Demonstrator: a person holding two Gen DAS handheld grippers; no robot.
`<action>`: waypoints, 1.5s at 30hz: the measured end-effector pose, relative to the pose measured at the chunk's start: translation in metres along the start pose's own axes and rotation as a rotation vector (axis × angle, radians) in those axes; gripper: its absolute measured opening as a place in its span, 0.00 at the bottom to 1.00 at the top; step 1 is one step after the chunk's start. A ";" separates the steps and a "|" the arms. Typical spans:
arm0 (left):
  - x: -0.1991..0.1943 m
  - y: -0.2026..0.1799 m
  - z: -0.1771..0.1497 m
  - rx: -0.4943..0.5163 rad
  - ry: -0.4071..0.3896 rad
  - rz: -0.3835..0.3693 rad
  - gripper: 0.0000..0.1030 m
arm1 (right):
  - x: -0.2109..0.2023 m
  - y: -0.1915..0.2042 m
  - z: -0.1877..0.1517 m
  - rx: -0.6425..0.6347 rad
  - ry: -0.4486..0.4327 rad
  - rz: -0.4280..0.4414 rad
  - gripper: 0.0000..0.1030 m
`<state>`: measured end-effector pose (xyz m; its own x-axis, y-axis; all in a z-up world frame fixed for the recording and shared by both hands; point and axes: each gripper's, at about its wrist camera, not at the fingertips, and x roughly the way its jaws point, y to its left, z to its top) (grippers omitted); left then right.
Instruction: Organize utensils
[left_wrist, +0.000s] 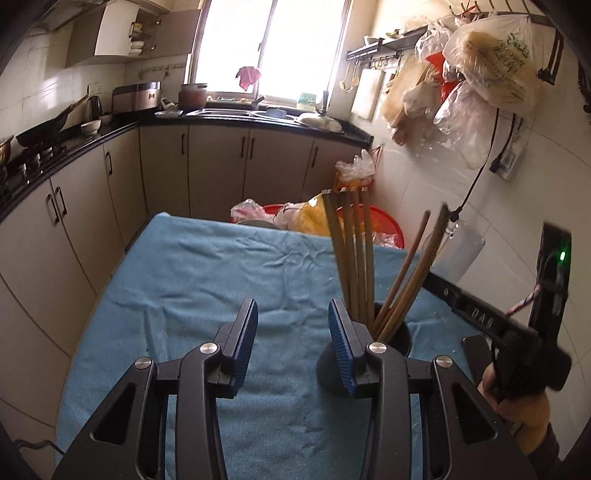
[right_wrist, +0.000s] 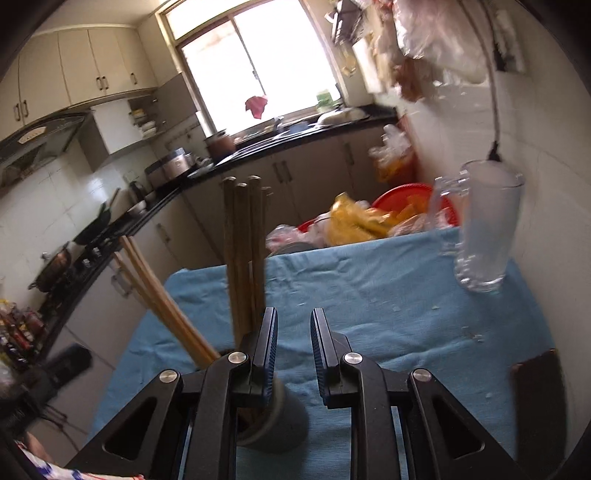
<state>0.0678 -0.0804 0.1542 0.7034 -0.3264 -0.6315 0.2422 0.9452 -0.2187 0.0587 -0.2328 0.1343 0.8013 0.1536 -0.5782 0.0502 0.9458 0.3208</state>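
On the blue-clothed counter (left_wrist: 184, 277), right of centre: dark holder (left_wrist: 400, 338) with wooden chopsticks (left_wrist: 354, 251), upright. Light, stiff, probably slick; I'd grip mid-shaft. Left gripper (left_wrist: 293, 343) jaws apart, empty; right gripper (right_wrist: 294, 354) jaws apart, empty.

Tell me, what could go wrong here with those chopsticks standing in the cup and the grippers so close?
The chopsticks lean in different directions in the dark holder; a nudge from the left gripper beside it might tip the holder over. The right gripper also sits close over the holder, so pulling away carelessly could snag a stick. The glass mug stands near the far edge of the blue cloth, where a sweeping move could knock it off.
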 end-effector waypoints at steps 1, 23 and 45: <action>0.001 0.000 -0.002 0.002 0.003 0.003 0.37 | 0.000 0.001 0.000 0.000 -0.001 0.016 0.19; -0.071 -0.026 -0.054 0.066 -0.058 0.130 0.62 | -0.097 0.000 -0.062 -0.026 -0.047 -0.089 0.39; -0.157 -0.063 -0.101 0.155 -0.227 0.317 0.91 | -0.178 0.010 -0.118 -0.026 -0.084 -0.114 0.48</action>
<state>-0.1255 -0.0888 0.1920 0.8844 -0.0267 -0.4660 0.0752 0.9935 0.0857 -0.1538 -0.2175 0.1521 0.8381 0.0210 -0.5451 0.1292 0.9632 0.2358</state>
